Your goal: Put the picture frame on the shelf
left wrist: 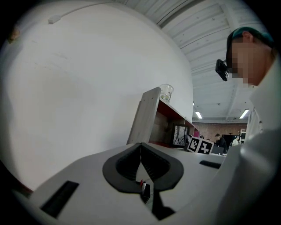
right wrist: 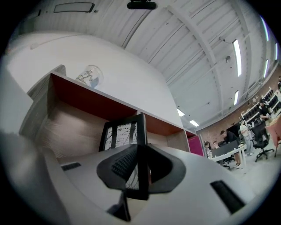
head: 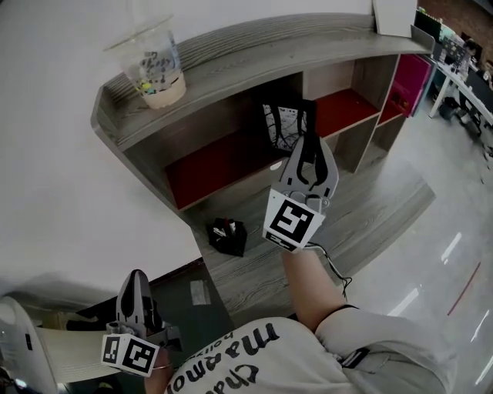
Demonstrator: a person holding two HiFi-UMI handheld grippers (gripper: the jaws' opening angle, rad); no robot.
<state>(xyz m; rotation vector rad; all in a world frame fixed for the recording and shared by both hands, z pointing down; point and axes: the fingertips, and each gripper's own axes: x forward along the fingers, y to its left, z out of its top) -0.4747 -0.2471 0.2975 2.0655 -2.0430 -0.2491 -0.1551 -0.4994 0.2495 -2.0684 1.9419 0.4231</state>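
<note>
The picture frame (head: pixel 283 127) is black with a black-and-white print. It stands upright at the mouth of the grey wooden shelf unit (head: pixel 254 46), in front of its red-lined middle compartments. My right gripper (head: pixel 306 146) is shut on the frame's right edge. In the right gripper view that edge of the frame (right wrist: pixel 123 132) runs straight between the pads of the right gripper (right wrist: pixel 140 151). Whether the frame rests on the shelf board I cannot tell. My left gripper (head: pixel 137 281) hangs low at the bottom left, far from the shelf; in its own view the left gripper (left wrist: pixel 140 147) is shut with nothing in it.
A clear plastic cup (head: pixel 154 65) stands on the shelf top at the left, and a white box (head: pixel 394 15) at the right end. A small black holder (head: pixel 227 235) sits on the lower ledge. A magenta compartment (head: pixel 412 77) is at the far right. White wall lies to the left.
</note>
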